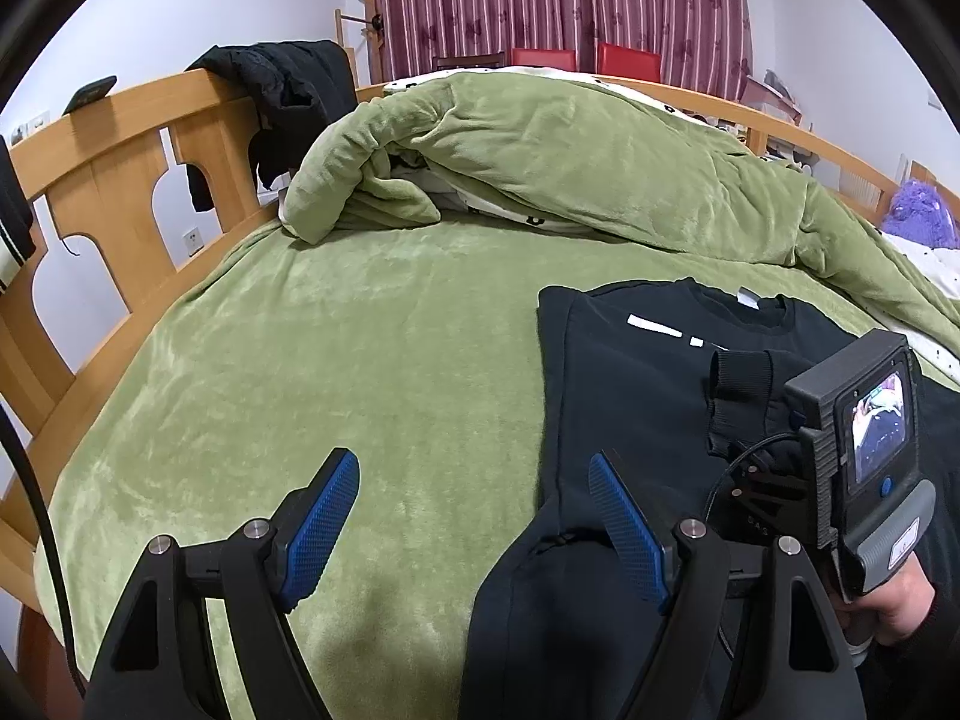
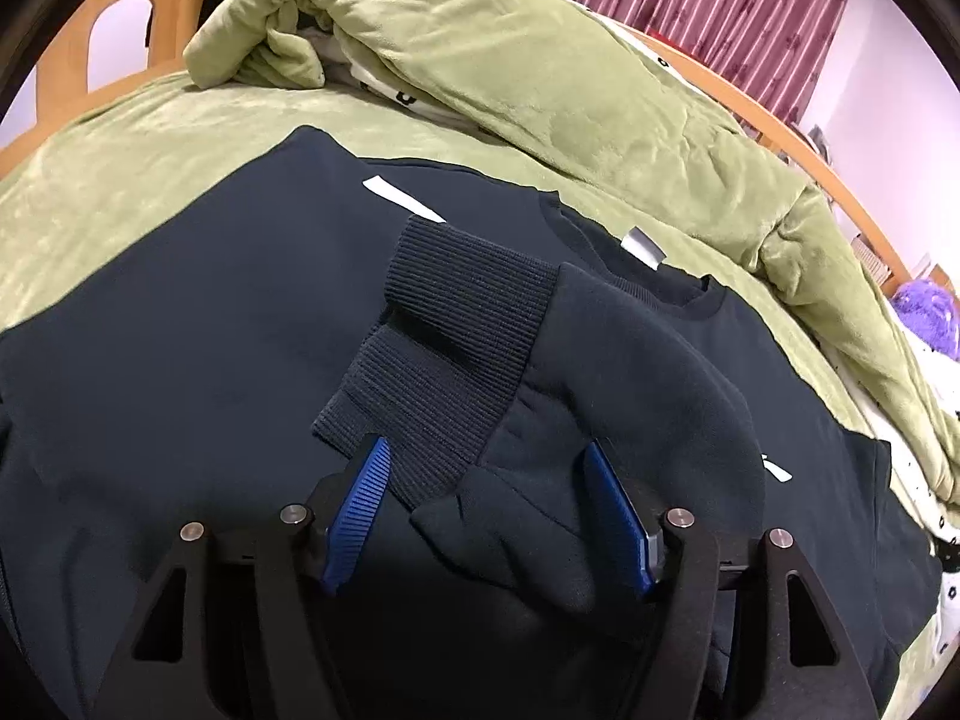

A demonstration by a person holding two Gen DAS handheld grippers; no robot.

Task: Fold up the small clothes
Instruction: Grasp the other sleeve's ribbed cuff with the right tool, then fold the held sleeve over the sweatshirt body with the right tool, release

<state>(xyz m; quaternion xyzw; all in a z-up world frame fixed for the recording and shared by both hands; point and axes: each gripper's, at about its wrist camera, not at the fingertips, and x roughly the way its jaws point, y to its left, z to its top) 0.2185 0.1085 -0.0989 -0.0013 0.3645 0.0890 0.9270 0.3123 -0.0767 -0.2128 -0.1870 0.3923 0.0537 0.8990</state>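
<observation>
Two hand-held grippers over a dark sweatshirt (image 2: 180, 330) on the green bed (image 1: 360, 330).

Left hand-held gripper (image 1: 474, 516) hangs with jaws apart over the sweatshirt's edge, gripping nothing. Right hand-held gripper (image 2: 486, 504) has jaws apart around the folded-in sleeve (image 2: 600, 390) and ribbed cuff (image 2: 456, 324); its pads seem not to press.

white marks on the sweatshirt (image 2: 180, 330) are not legible

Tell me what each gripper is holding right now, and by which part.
Nothing is held. The left gripper is open over the blanket by the sweatshirt's edge. The right gripper is open; the sleeve lies between its pads, unpinched.
</observation>
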